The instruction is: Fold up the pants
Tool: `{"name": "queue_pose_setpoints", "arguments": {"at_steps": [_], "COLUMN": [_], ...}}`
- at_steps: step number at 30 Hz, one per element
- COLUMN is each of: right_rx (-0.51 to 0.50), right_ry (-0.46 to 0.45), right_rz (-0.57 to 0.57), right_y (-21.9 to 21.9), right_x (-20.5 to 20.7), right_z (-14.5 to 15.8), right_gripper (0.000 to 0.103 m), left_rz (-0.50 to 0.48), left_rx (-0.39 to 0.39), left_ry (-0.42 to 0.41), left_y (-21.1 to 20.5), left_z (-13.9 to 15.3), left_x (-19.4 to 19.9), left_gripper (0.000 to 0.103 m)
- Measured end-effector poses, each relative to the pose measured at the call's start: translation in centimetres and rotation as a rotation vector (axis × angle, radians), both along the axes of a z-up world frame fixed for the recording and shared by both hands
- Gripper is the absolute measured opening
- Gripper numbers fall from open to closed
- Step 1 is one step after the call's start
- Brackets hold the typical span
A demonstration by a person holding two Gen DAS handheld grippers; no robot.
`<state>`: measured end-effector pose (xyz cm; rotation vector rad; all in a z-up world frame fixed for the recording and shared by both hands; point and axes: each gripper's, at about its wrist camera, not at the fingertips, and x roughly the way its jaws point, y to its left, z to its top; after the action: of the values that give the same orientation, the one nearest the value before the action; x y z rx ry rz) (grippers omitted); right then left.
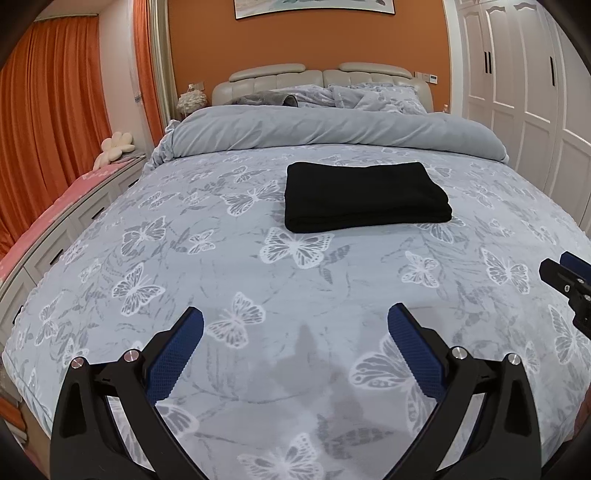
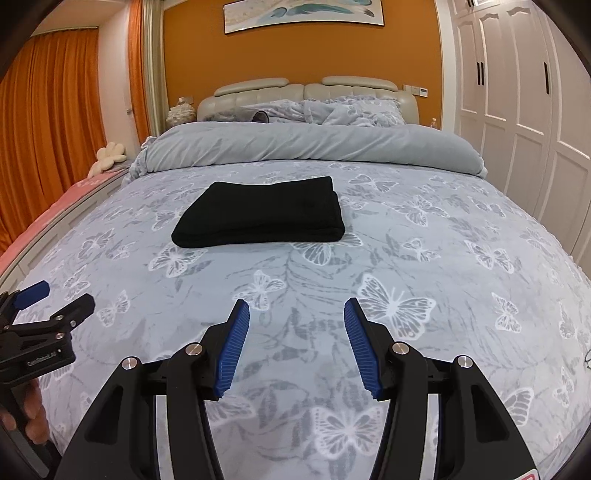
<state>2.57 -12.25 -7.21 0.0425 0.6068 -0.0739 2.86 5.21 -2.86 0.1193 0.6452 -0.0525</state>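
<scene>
Black pants (image 1: pixel 365 195) lie folded into a compact rectangular stack on the bed (image 1: pixel 258 280), on the butterfly-print grey-blue cover, about mid-bed and short of the rolled-back duvet (image 1: pixel 332 129). Layered fold edges face the cameras. In the left wrist view the stack sits right of centre; in the right wrist view (image 2: pixel 260 212) it sits left of centre.

Left tongs (image 1: pixel 295 325): spread wide, blue textured pads (image 1: pixel 173 354) well apart, nothing between them. They hang over the near part of the bed, well apart from the pants. Their shadow falls on the cover just below.

Right tongs (image 2: pixel 295 314): also spread, though with a narrower gap than the left pair; ribbed blue pads (image 2: pixel 234 350) face each other with only bed cover visible between. Well apart from the pants.

Each pair shows in the other's view: right tongs at the right edge of the left wrist view (image 1: pixel 565 277), left tongs at the lower left of the right wrist view (image 2: pixel 48 299), with the person's fingers (image 2: pixel 31 410) wrapped on the handle beneath.

Background: padded beige headboard (image 1: pixel 317 79), pillows (image 1: pixel 373 98) against it, orange wall (image 1: pixel 310 40) with a framed picture (image 2: pixel 303 13), orange curtains (image 1: pixel 48 110) to the left, white wardrobe doors (image 1: pixel 517 85) to the right. A cream flower-shaped cushion (image 1: pixel 116 146) sits on the low white unit (image 1: pixel 74 229) left of the bed.
</scene>
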Motion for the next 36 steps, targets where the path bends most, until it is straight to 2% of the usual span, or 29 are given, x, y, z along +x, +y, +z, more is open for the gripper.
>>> {"name": "queue_pose_setpoints", "arguments": {"at_steps": [36], "right_rx": [0.003], "right_ry": [0.004], "right_rz": [0.007], "right_y": [2.3], "right_x": [-0.1], "right_z": [0.2], "right_gripper": [0.053], "left_rz": [0.025], "left_rx": [-0.014], "left_ry": [0.001], "left_y": [-1.6], "left_z": [-0.2], "left_x": [0.9], "left_gripper": [0.098]}}
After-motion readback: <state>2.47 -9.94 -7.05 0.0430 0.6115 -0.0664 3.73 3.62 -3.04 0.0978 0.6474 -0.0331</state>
